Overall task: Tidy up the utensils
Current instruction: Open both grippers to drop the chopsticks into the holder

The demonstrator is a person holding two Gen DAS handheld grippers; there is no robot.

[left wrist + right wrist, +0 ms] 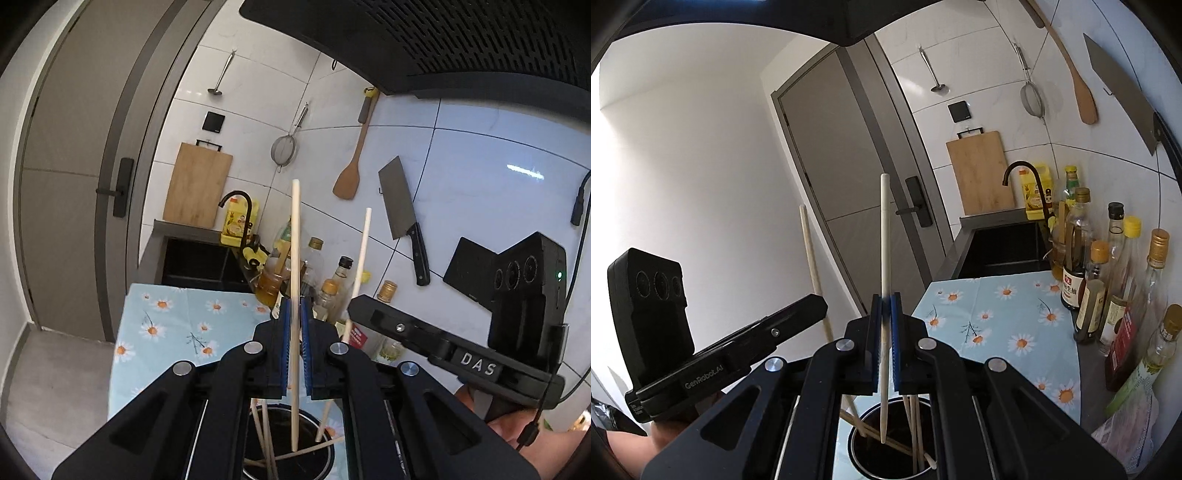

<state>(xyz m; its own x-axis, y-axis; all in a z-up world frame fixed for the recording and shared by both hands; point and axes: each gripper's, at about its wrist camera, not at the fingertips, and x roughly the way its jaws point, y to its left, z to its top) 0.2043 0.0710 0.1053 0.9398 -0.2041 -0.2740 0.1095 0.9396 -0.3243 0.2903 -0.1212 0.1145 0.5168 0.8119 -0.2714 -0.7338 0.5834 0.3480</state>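
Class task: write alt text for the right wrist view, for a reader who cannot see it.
The right gripper is shut on an upright pale chopstick, tip over a dark round holder containing more chopsticks. Beyond lies a daisy-print cloth, with bottles at right; the left gripper holds another chopstick.

Pale cream chopstick (295, 258) sits between blue pads (282, 343) of the black left gripper (294, 314). Light-blue cloth (173, 321) with white, orange-centred daisies covers the tabletop. Lower centre, a holder (886, 443), seemingly dark inside with a silvery rim.
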